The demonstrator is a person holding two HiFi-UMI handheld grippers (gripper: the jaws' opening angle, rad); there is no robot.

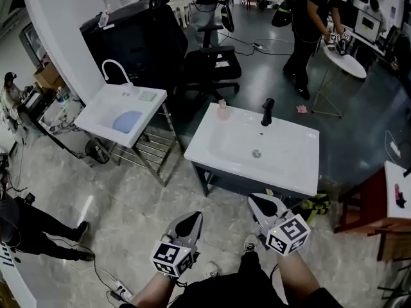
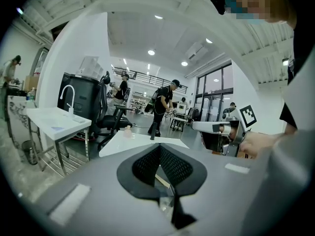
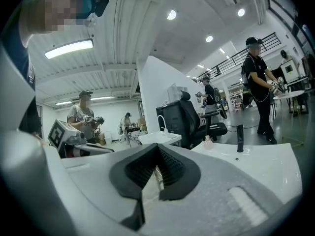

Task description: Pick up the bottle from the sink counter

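Bottle, small and pale pink, stands upright on the far left corner of the white sink counter, at the back rim of the basin. A black faucet rises to its right on the same far edge, apart from it, and the drain sits nearer, in the middle of the basin.

Both grippers are held low at the near side, short of the counter's near edge and well apart from the bottle. The left gripper hangs over the tiled floor, near and left of the counter; its fingers are pressed together at the tips with nothing between them. In the left gripper view the closed tips point toward the counter, and the bottle shows far beyond them, a little to the left, with the faucet just to its right.

The right gripper is just beside the counter's near edge, below the drain. Its fingers also meet at the tips and pinch nothing. In the right gripper view the closed tips sit left of the bottle, which stands far off across the white counter top.

A second white sink stands to the left, and a black office chair beyond the counter.
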